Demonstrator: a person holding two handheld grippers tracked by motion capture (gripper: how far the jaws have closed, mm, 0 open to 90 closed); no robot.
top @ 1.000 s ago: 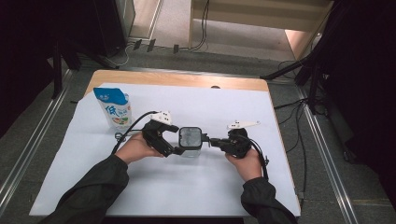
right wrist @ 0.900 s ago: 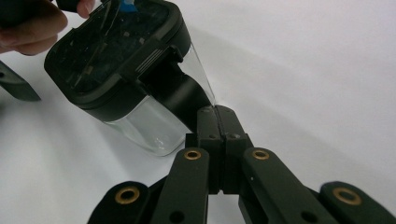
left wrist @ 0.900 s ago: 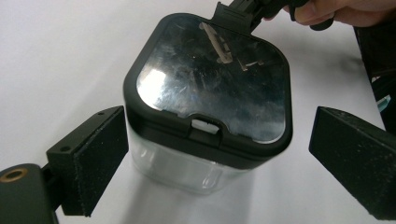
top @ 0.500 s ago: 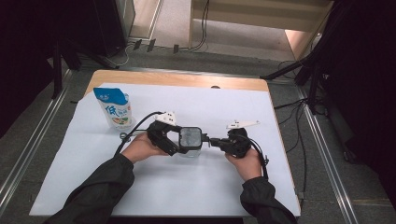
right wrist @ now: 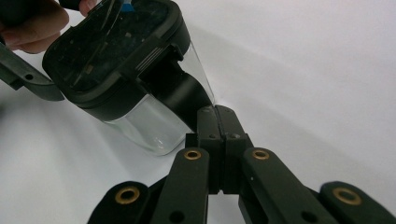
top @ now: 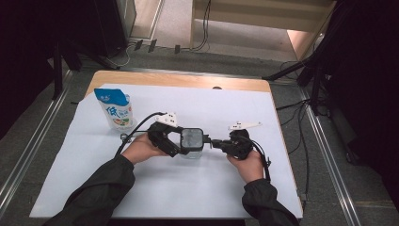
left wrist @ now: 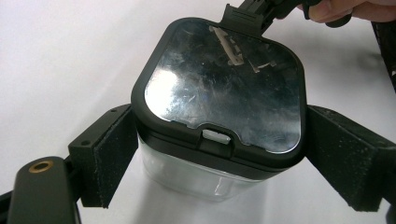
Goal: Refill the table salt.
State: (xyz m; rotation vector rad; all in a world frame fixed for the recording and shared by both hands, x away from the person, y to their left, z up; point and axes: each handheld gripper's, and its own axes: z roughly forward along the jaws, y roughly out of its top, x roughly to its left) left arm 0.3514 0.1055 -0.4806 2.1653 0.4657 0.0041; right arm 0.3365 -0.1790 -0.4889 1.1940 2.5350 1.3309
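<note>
At the centre of the high view, a clear jar (top: 191, 141) with a black lid (left wrist: 223, 88) was clamped between the jaws of the left gripper (top: 175, 141). The right gripper (top: 215, 142) was closed tight, pressing against a tab at the lid's rim. The jar was judged stiff, light, smooth and likely slippery; its flat sides seemed the surest hold. A white sheet (top: 202, 188) covered the wooden table (top: 141, 79). A blue pouch (top: 114, 109) stood at upper left. Dark floor and cables surrounded the table.
</note>
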